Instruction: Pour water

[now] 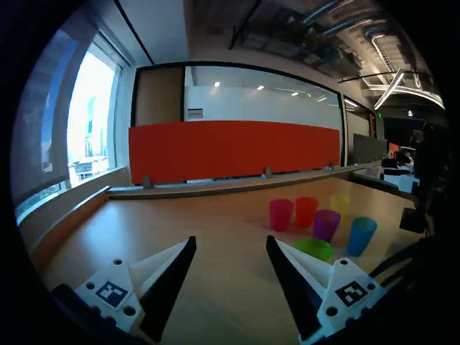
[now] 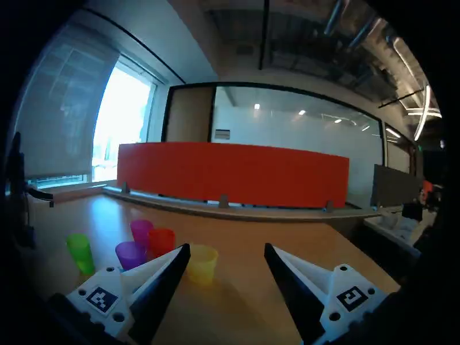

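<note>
A wooden desk [image 1: 230, 213] fronts an orange divider [image 1: 233, 149], bright window [image 1: 89, 132] alongside.

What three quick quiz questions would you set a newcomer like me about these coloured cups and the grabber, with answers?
1. True or false: the left gripper is clamped on a cup.
2. Multiple choice: in the left gripper view, which cup stands nearest the camera? A pink, B green, C yellow.
3. Count: how many cups stand on the wooden table in the left gripper view?

Key
1. False: its fingers stand apart with nothing between them.
2. B, the green cup.
3. Six.
</note>
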The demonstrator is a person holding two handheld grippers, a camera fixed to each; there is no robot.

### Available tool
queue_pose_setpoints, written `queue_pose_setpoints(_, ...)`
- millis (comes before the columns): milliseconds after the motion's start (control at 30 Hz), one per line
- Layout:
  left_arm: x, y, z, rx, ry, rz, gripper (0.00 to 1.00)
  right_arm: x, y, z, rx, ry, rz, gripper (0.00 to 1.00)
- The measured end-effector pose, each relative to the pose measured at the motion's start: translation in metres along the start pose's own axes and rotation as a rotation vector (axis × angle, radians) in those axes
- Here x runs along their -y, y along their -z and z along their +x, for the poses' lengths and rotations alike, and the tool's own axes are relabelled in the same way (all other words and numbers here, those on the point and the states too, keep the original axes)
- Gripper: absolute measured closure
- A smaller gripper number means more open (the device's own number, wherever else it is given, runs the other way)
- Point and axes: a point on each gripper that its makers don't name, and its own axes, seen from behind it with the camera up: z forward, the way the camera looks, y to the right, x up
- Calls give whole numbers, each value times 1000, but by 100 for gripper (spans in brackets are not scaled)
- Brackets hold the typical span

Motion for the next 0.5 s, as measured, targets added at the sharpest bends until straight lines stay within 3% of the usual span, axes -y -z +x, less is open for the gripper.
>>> queue_pose_setpoints(200, 8, -3, 12, -60, 12, 55, 10, -10, -2, 13, -74, -9, -72, 0)
queue_pose_setpoints(500, 19, -3, 26, -147, -11, 114, 10, -21, 4, 15, -92, -5, -141, 0)
